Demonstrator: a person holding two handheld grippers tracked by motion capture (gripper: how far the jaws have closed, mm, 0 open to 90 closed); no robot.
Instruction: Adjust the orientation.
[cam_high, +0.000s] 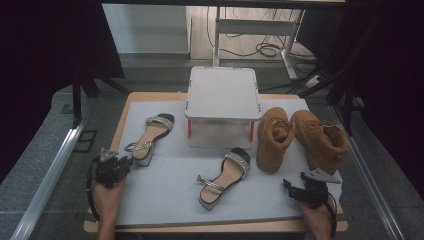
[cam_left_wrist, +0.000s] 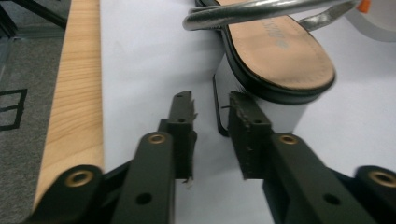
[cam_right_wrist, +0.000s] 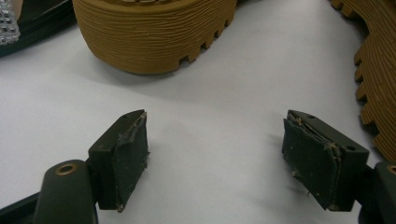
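Note:
Two silver-strapped sandals lie on the white mat: one at the left, one in the middle. My left gripper sits just behind the left sandal's heel. In the left gripper view the jaws stand a little apart with nothing between them, and the block heel of the sandal is right ahead. My right gripper rests at the front right, open and holding nothing. It faces the sole of a tan boot.
A pair of tan boots lies on its side at the right. A white raised stand occupies the back middle. The wooden table edge runs along the left of the mat. Dark curtains and metal frames surround the table.

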